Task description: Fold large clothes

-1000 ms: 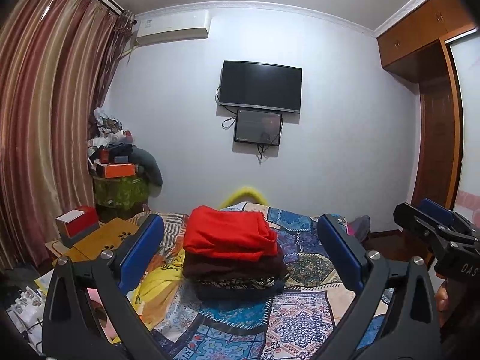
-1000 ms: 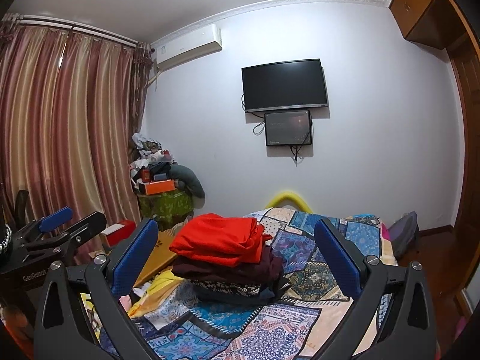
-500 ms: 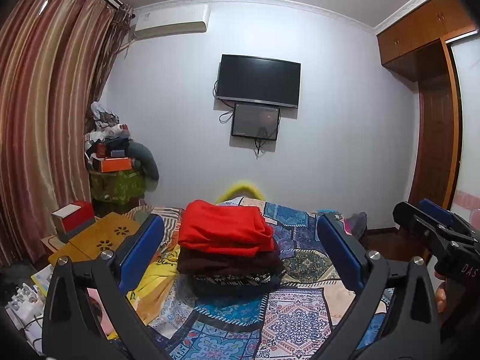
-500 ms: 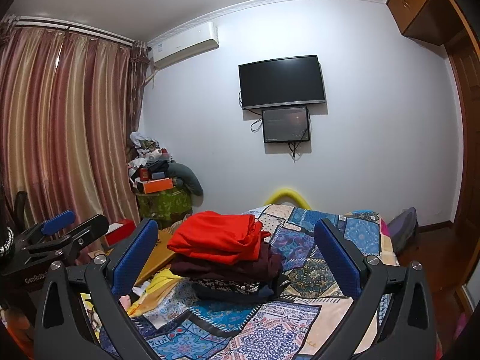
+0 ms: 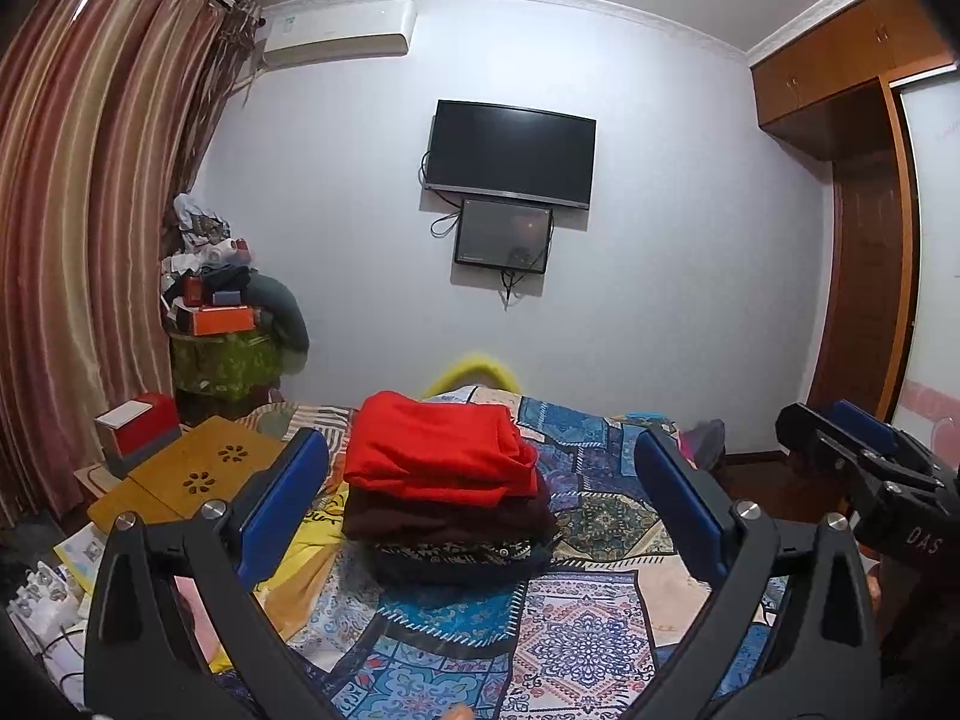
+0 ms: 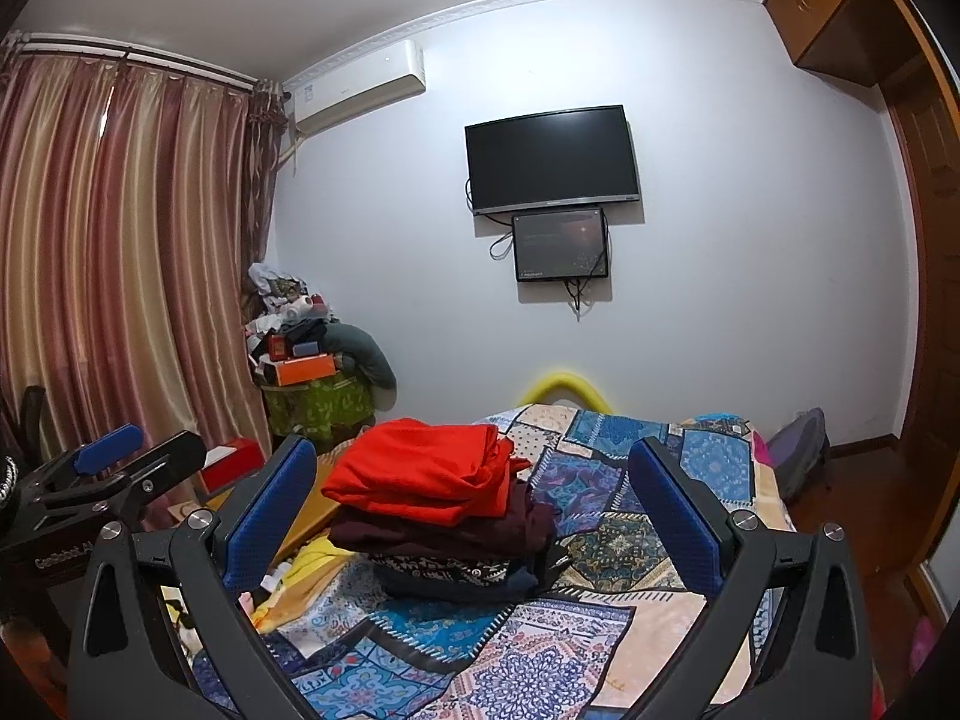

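We hold both grippers up over the near end of the bed [image 5: 588, 648], clear of the cloth; the left gripper [image 5: 480, 504] has its blue pads [image 5: 282, 510] spread wide with nothing between them, and the right gripper [image 6: 474, 504] stands just as wide and bare; in the left view the right gripper shows again at the right edge, in the right view the left one at the left edge, so we carry them side by side and apart; the stack [image 5: 447, 510] of folded clothes sits on the patchwork quilt [image 6: 612, 546] toward the bed's left side, framed between the pads of each tool but well beyond them; on top lies the red garment [image 5: 435, 453], folded flat with its edges bunched at the right; under it a dark maroon piece [image 6: 444, 531]; under that a black-and-white patterned piece [image 6: 444, 570], and the lowest layer looks dark blue, though we cannot tell whether it is one item or two; yellow cloth [image 5: 300, 576] lies loose beside the stack on the left; a wooden board [image 5: 192, 474] rests off the bed's left edge; on the far wall hangs a TV [image 5: 510, 153] with a small screen [image 5: 503, 235] under it; striped curtains [image 6: 120, 252] hang on the left
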{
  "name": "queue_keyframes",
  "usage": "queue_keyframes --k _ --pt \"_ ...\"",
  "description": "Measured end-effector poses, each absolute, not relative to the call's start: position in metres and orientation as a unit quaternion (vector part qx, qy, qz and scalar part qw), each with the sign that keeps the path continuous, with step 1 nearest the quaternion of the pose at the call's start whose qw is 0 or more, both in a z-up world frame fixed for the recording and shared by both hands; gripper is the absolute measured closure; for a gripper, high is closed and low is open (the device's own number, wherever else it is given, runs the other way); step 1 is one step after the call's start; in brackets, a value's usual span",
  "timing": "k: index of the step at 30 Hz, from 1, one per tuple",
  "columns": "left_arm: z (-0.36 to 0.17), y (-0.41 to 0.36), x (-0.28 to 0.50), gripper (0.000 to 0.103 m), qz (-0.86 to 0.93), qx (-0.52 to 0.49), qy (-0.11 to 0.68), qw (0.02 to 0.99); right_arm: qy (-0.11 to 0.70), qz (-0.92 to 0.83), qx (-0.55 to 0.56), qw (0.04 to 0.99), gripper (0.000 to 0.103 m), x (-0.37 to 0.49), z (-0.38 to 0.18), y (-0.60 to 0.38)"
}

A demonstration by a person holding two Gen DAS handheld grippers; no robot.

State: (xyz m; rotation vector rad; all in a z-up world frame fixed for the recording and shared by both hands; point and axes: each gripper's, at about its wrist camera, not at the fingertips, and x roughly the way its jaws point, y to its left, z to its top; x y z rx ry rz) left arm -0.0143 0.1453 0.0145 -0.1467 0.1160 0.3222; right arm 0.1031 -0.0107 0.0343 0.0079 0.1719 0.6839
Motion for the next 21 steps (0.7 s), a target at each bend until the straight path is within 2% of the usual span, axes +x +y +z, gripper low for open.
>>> queue_keyframes --k 21 --pt "0.0110 0.1400 -0.0192 0.000 0.161 -0.064 0.057 0.983 0.093 0.331 0.014 0.939 0.000 0.1053 0.0325 -0.0123"
